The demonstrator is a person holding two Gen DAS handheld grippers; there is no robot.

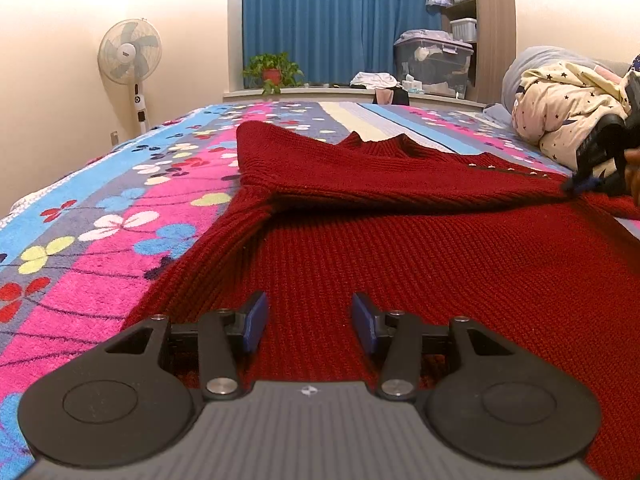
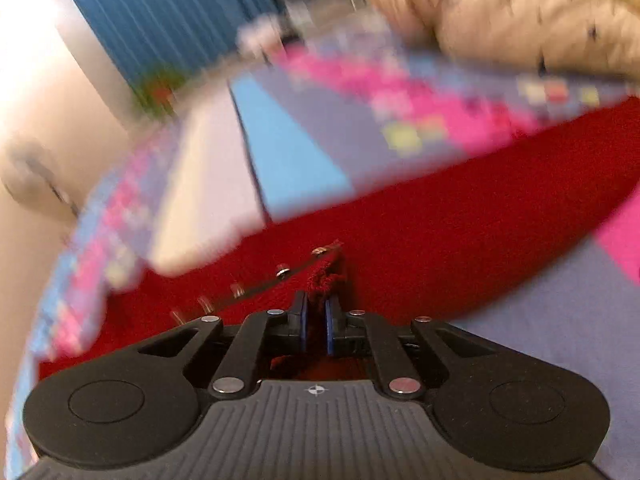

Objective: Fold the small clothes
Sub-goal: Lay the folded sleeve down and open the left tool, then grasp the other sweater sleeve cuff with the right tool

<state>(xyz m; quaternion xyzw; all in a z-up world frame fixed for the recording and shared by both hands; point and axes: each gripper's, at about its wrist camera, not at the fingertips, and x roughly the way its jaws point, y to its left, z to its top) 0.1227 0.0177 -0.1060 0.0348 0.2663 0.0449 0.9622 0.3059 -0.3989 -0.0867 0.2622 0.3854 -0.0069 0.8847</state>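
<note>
A dark red knitted sweater (image 1: 420, 248) lies spread on the bed, its upper part folded over toward me with the ribbed collar (image 1: 384, 146) on top. My left gripper (image 1: 310, 320) hovers low over the sweater's lower part, its blue pads apart with only flat knit beneath them. My right gripper (image 2: 316, 316) is shut on a bunched edge of the sweater (image 2: 440, 248) beside a row of small metal studs (image 2: 283, 270). From the left wrist view the right gripper (image 1: 582, 186) pinches the sweater's raised right corner.
The flowered pink, blue and grey bedspread (image 1: 100, 240) covers the bed. A star-patterned quilt bundle (image 1: 568, 112) lies at the right. Beyond the bed stand a fan (image 1: 130, 54), a potted plant (image 1: 274, 70), a blue curtain (image 1: 340, 20) and a storage bin (image 1: 434, 62).
</note>
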